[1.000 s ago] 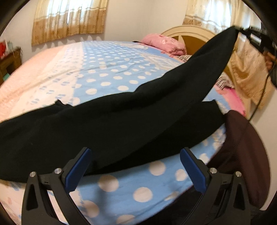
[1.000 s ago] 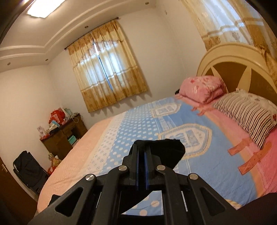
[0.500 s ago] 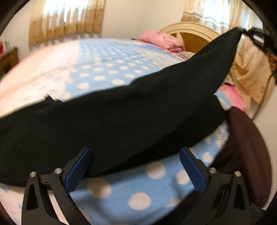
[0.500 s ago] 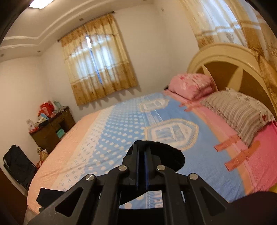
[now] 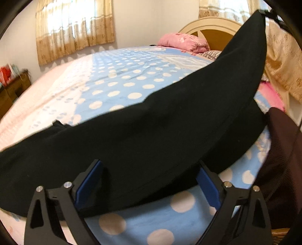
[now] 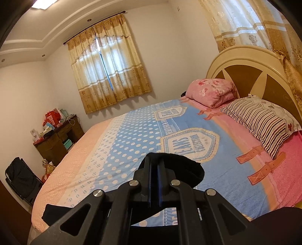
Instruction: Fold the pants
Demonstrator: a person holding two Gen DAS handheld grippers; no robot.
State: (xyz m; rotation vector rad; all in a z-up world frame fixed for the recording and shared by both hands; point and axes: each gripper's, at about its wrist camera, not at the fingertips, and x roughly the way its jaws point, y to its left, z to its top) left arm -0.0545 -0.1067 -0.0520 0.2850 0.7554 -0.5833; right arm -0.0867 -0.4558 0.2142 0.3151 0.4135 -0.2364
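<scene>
Black pants (image 5: 151, 132) stretch across the blue polka-dot bed cover (image 5: 122, 84). One end lies flat at the left and the other rises to the upper right. There my right gripper (image 5: 273, 16) holds it up. In the right wrist view that gripper (image 6: 154, 160) is shut on a bunched fold of the pants (image 6: 183, 167), and the far end (image 6: 54, 213) rests at the bed's edge. My left gripper (image 5: 149, 165) hangs low over the near hem. Its jaws are wide and closing, the fabric lies between the blue pads (image 5: 88, 181), and they do not press on it.
A pink pillow (image 6: 211, 90) and a striped pillow (image 6: 264, 122) lie by the cream headboard (image 6: 245, 62). A dark brown cloth shape (image 5: 279, 150) stands at the bed's right edge. A cluttered wooden dresser (image 6: 56, 139) and a black bag (image 6: 18, 177) stand against the far wall.
My left gripper has come down and closer to the pants, so the hem now reaches in between its fingers. The right gripper still holds the raised end.
</scene>
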